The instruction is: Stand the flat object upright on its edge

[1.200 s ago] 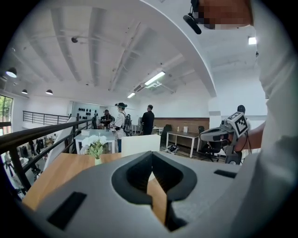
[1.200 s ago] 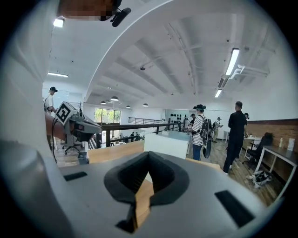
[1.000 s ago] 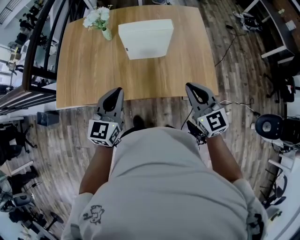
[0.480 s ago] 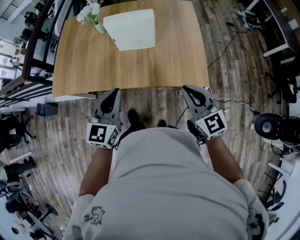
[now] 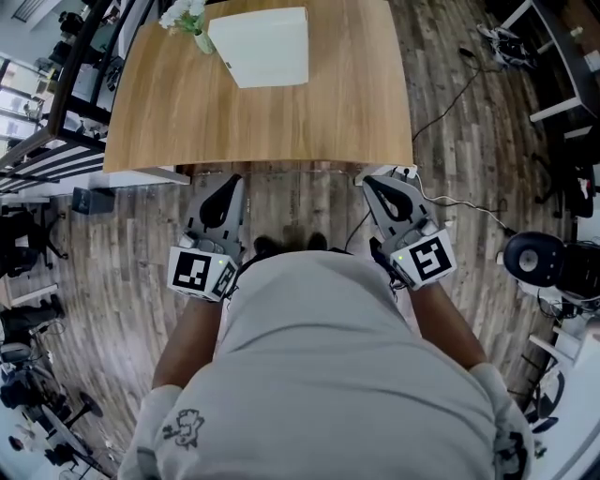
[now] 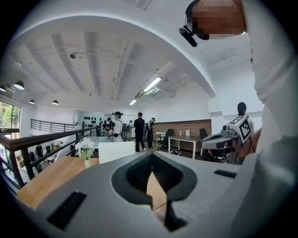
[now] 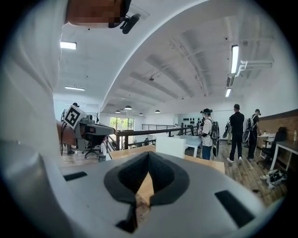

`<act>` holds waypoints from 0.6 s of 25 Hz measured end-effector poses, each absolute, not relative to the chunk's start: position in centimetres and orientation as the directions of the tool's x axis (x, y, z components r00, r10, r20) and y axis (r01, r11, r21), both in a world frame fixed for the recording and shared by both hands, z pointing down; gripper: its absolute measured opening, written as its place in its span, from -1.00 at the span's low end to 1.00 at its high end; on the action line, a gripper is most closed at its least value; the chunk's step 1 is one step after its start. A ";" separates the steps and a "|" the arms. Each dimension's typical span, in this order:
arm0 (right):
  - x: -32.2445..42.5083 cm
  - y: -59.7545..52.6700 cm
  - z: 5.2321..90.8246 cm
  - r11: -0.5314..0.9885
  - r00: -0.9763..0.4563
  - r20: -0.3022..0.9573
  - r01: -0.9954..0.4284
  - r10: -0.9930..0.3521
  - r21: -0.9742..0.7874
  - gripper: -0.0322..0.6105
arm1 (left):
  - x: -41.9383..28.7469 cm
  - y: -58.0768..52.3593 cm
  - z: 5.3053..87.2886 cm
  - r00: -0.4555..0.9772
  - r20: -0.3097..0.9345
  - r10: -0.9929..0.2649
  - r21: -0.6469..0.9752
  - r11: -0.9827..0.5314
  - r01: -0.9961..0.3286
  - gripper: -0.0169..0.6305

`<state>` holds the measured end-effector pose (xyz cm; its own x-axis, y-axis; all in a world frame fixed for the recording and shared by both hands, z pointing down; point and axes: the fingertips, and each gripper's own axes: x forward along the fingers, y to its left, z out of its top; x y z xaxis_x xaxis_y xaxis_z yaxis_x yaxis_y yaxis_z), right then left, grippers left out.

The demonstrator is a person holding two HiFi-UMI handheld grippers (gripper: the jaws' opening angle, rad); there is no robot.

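The flat white object (image 5: 261, 45) is on the far part of the wooden table (image 5: 281, 122). In the left gripper view the white object (image 6: 116, 152) shows as an upright rectangle about as tall as the vase beside it, and in the right gripper view the white object (image 7: 176, 145) looks the same. My left gripper (image 5: 225, 184) and right gripper (image 5: 379, 184) hang over the plank floor just short of the table's near edge. Both are shut with nothing between the jaws, and both are well apart from the object.
A small vase of white flowers (image 5: 187, 19) stands left of the white object. A dark railing (image 5: 70, 84) runs along the table's left side. A cable (image 5: 450, 94) and a round black device (image 5: 534, 258) lie on the floor at right. Several people (image 6: 138, 132) stand far off.
Both grippers have drawn back from the table's near edge to over the floor. The table and the white object have slid up and away in the head view.
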<state>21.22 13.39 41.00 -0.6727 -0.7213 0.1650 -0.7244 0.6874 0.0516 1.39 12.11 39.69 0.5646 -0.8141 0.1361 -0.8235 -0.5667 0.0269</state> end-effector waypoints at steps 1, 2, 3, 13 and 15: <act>21.3 13.6 41.1 0.689 -0.674 0.167 -0.723 -0.720 0.051 -0.89 | 1.5 12.3 39.6 0.567 0.134 -0.813 0.026 -0.569 -0.822 -0.93; 21.3 13.8 41.2 0.689 -0.675 0.166 -0.723 -0.719 0.050 -0.89 | 1.6 12.4 39.6 0.570 0.133 -0.811 0.024 -0.572 -0.820 -0.93; 21.3 13.9 41.1 0.690 -0.676 0.162 -0.722 -0.719 0.050 -0.89 | 1.7 12.6 39.5 0.571 0.132 -0.810 0.021 -0.574 -0.819 -0.93; 20.9 14.2 41.1 0.696 -0.683 0.156 -0.717 -0.714 0.048 -0.89 | 0.8 13.2 39.2 0.554 0.118 -0.824 0.040 -0.554 -0.832 -0.93; 20.8 14.3 41.3 0.700 -0.686 0.162 -0.713 -0.709 0.047 -0.89 | 0.5 13.4 39.0 0.552 0.116 -0.826 0.039 -0.551 -0.833 -0.93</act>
<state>20.80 14.34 41.32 -0.6860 -0.7093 0.1621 -0.7127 0.6999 0.0467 0.53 13.44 39.03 0.5516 -0.8260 0.1161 -0.8335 -0.5512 0.0385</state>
